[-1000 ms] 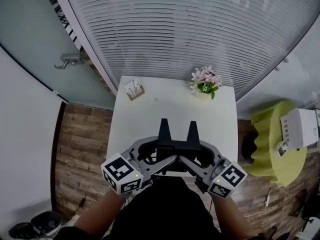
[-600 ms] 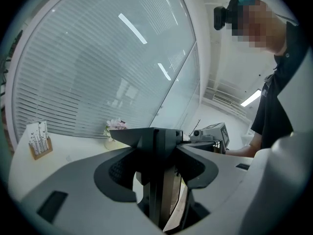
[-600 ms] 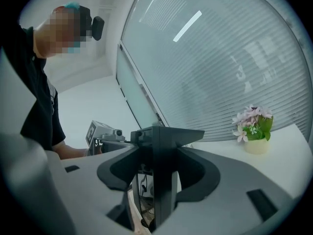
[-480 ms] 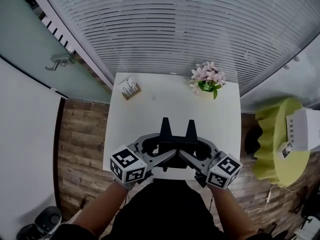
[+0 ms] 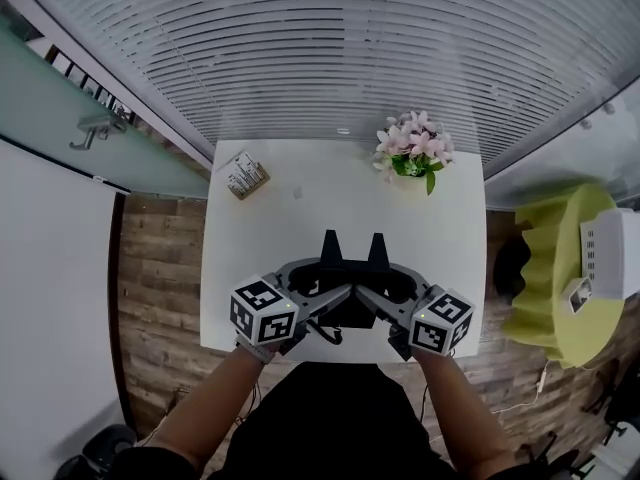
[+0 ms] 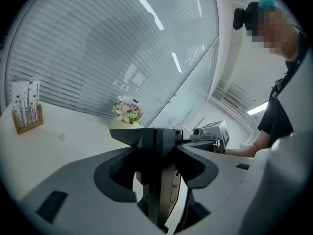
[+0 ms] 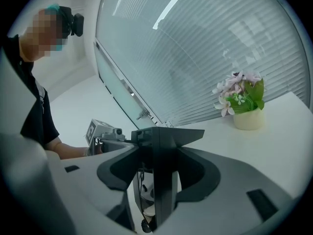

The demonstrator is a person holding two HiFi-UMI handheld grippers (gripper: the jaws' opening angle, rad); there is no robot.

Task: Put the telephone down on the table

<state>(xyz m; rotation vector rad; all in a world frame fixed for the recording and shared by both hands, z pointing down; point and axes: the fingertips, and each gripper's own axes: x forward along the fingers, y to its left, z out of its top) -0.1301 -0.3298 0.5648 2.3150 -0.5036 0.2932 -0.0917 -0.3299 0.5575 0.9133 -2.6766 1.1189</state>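
Note:
The telephone (image 5: 350, 268) is black with two upright prongs, and it sits between both grippers over the near part of the white table (image 5: 300, 208). My left gripper (image 5: 322, 286) is shut on its left side and my right gripper (image 5: 386, 288) on its right side. In the left gripper view the telephone's dark edge (image 6: 157, 180) fills the gap between the left gripper's (image 6: 156, 137) grey jaws. The right gripper view shows the same black slab (image 7: 164, 180) clamped in the right gripper (image 7: 164, 137). Whether the telephone touches the tabletop is hidden.
A pot of pink flowers (image 5: 410, 158) stands at the table's far right, and a small wooden card holder (image 5: 243, 175) at the far left. A yellow-green round stand (image 5: 555, 268) with a white device (image 5: 608, 253) is to the right. Glass wall with blinds lies behind.
Both grippers have sunk together with the telephone toward the table's near edge. The grip on it looks the same.

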